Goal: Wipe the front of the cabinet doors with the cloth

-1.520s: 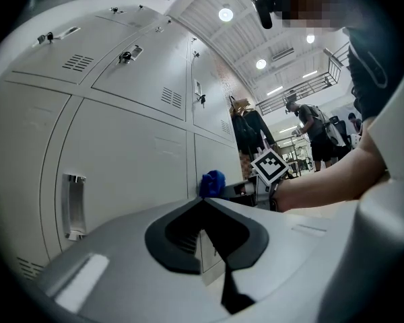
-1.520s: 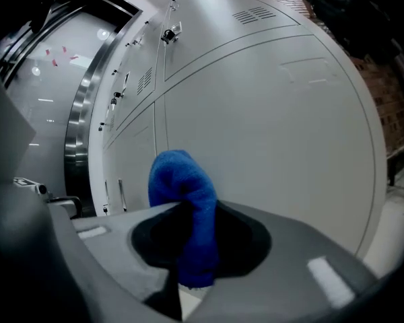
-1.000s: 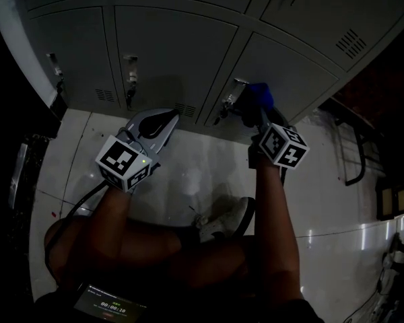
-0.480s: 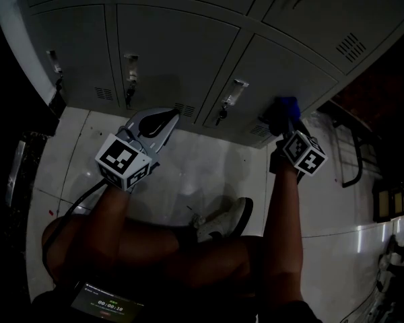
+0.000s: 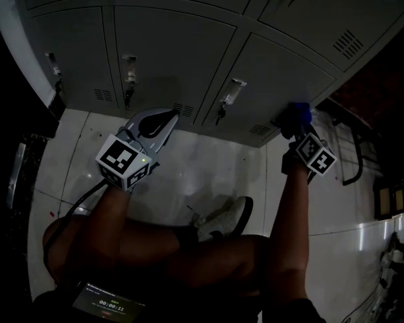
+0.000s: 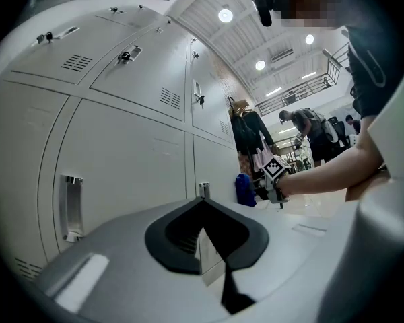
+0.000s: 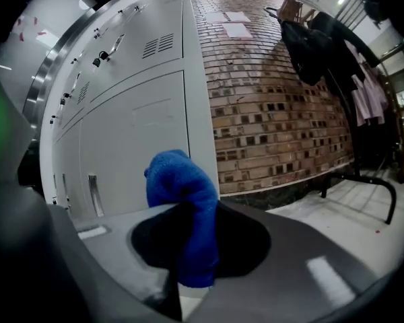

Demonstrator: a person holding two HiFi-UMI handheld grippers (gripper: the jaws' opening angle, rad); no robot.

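Cloth (image 7: 182, 194) in right gripper (image 7: 183, 281) jaws by cabinet doors (image 7: 135, 140), brick wall (image 7: 283, 113) beyond

tally, standing by: grippers 2, left gripper (image 5: 170, 116) and right gripper (image 5: 295, 128). marker cubes (image 5: 124, 161) 2, one per gripper. blue cloth (image 5: 298, 112) 1. cabinet doors (image 5: 168, 52) in lower row 3. handles (image 5: 130, 66) 3, one per door. shoe (image 5: 223, 219) 1.

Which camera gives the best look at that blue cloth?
The right gripper view: the blue cloth fills its centre, clamped between the jaws. The head view shows a small dim patch; the left gripper view, a distant speck.
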